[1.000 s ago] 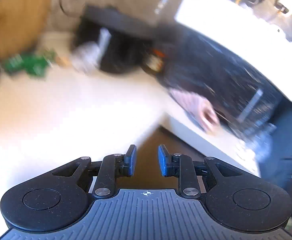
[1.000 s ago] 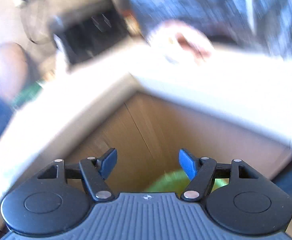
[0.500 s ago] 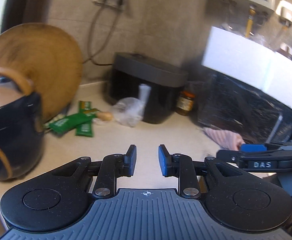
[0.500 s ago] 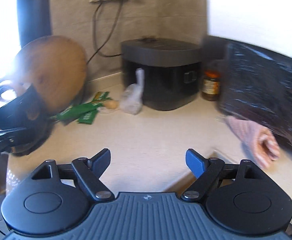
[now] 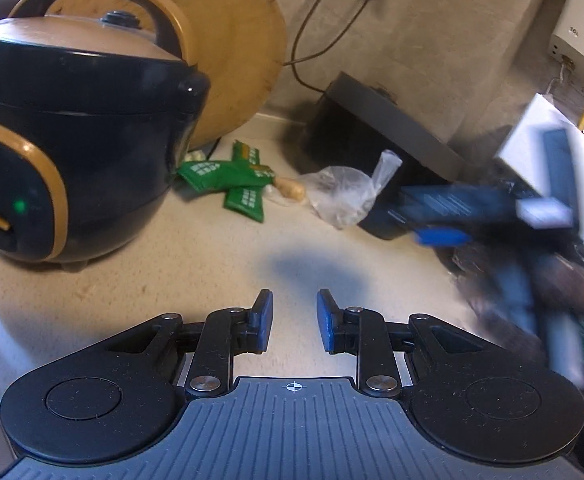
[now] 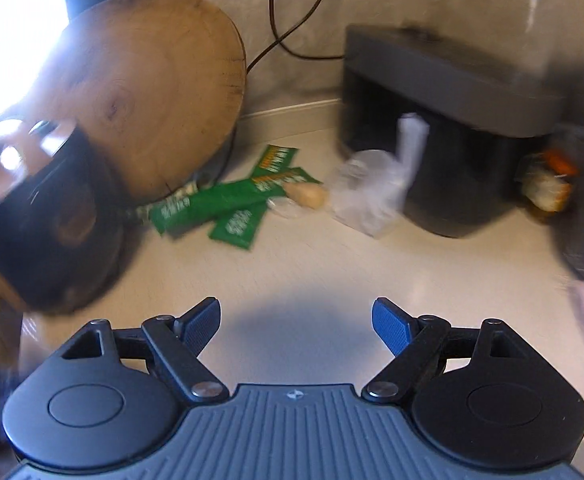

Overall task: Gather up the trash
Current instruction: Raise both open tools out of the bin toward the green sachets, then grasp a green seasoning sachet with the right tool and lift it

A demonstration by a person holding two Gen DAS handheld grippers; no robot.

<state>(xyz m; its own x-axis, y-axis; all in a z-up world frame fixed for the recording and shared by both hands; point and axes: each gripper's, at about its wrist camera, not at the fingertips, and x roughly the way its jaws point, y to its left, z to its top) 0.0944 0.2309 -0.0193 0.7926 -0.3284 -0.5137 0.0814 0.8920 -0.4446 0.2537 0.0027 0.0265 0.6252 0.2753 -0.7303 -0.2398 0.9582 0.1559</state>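
Observation:
Green snack wrappers [image 5: 228, 180] [image 6: 228, 204] lie on the counter by the round wooden board. A tan scrap [image 5: 290, 189] [image 6: 310, 197] and a crumpled clear plastic bag [image 5: 346, 192] [image 6: 372, 196] lie just right of them, in front of a dark grey box. My left gripper [image 5: 294, 312] hovers over the counter short of the trash, jaws a narrow gap apart, empty. My right gripper [image 6: 294, 320] is open wide and empty, also short of the trash; it shows blurred at the right of the left wrist view [image 5: 440, 236].
A black and gold rice cooker [image 5: 72, 152] [image 6: 40, 216] stands at the left. A round wooden board [image 5: 220, 48] [image 6: 148, 92] leans on the wall. A dark grey box [image 5: 380, 132] [image 6: 452, 120] stands behind the bag, a jar [image 6: 548, 180] beside it. A cable [image 5: 316, 28] hangs from wall sockets.
Both grippers have swung up from the cabinet front and moved forward over the counter toward the wrappers and bag. The right gripper has come forward beside the left. Jaw openings are unchanged.

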